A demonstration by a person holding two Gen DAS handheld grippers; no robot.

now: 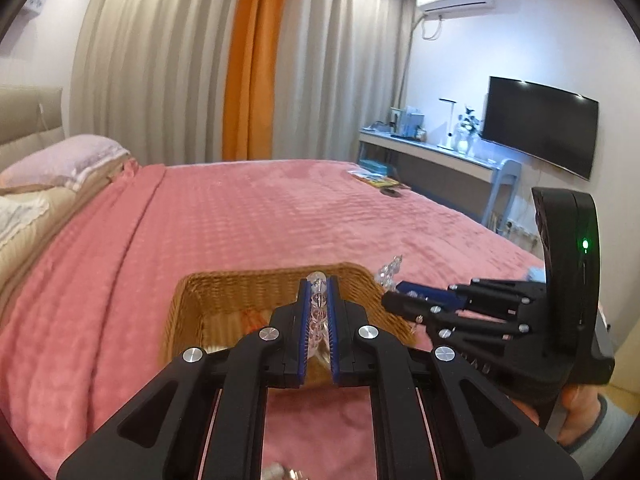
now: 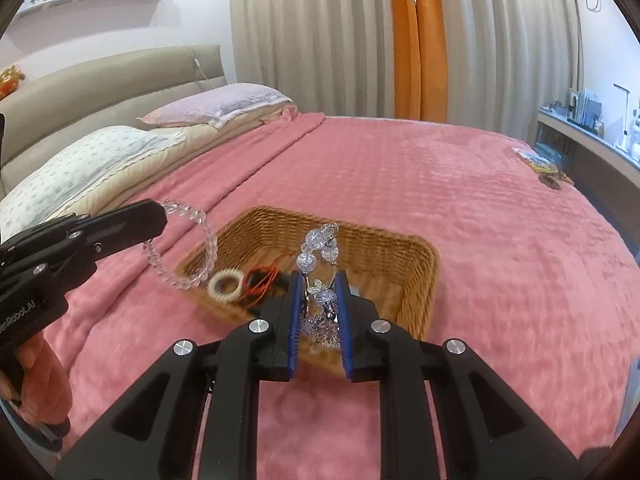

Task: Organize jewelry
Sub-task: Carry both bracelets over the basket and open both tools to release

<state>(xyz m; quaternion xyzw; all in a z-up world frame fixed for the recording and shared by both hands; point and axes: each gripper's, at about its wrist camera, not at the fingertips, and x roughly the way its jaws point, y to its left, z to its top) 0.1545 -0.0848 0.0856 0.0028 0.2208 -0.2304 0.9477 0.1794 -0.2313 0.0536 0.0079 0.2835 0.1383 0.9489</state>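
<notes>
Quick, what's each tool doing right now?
Left tool: shut on a clear bead bracelet.
Right tool: shut on a crystal bead bracelet.

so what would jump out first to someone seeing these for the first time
Each tool grips jewelry above the wicker basket on the pink bedspread: the left tool holds a clear bead bracelet, and the right tool holds a crystal ball bracelet. Behind hang grey curtains with an orange strip.
</notes>
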